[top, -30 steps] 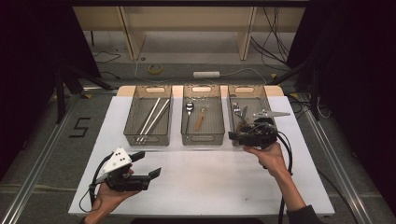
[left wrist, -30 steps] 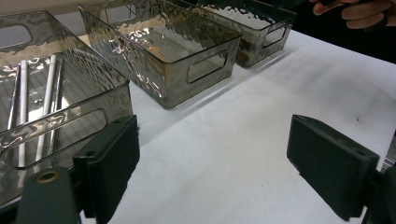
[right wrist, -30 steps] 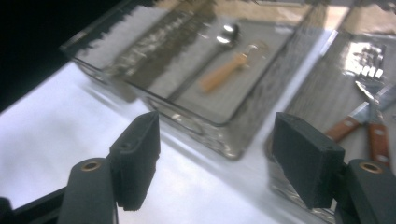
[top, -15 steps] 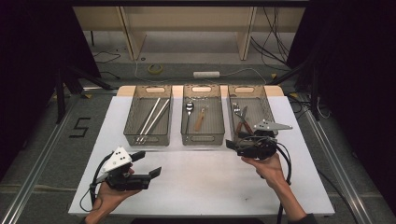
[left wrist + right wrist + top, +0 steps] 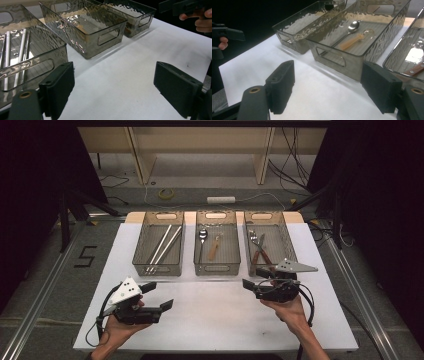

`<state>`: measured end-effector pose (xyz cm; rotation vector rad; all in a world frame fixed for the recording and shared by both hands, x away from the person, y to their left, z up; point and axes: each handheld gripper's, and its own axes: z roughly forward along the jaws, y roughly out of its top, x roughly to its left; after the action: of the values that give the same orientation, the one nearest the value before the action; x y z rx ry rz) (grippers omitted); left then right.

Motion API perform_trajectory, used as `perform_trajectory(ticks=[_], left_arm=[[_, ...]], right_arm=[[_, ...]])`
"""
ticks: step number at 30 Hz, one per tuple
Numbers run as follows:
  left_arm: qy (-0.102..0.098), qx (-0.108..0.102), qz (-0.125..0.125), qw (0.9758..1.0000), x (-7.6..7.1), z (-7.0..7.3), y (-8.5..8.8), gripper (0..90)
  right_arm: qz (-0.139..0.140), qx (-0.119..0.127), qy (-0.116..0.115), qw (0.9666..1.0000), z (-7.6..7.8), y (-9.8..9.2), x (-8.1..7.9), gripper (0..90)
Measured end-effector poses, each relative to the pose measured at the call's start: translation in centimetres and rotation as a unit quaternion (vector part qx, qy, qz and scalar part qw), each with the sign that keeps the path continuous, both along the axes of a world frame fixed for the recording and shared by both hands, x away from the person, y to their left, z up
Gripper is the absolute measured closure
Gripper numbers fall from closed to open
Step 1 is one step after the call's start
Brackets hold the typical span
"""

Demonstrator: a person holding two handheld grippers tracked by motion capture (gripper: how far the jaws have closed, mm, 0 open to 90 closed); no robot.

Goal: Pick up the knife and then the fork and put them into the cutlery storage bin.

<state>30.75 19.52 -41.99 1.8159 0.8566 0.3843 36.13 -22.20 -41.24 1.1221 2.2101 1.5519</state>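
Now the right tongs hover over the white table just before the right-hand bin, jaws wide apart, having just been opening, nothing between them. In that bin lie wooden-handled cutlery. The left tongs stand apart too, empty

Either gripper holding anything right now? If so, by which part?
Nothing held. Left gripper and right gripper both stand open over the bare white table; the right one's jaws have just been opening, with nothing between them.
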Motion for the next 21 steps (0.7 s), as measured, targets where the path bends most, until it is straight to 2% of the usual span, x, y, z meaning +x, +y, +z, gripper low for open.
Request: perform_trajectory(ticks=[21], left_arm=[[0.006, -0.014, -0.001, 0.9999, 0.0, 0.0, 0.3, 16.0]], right_arm=[[0.006, 0.002, -0.027, 0.9996, -1.3, -0.7, -2.9, 27.9]])
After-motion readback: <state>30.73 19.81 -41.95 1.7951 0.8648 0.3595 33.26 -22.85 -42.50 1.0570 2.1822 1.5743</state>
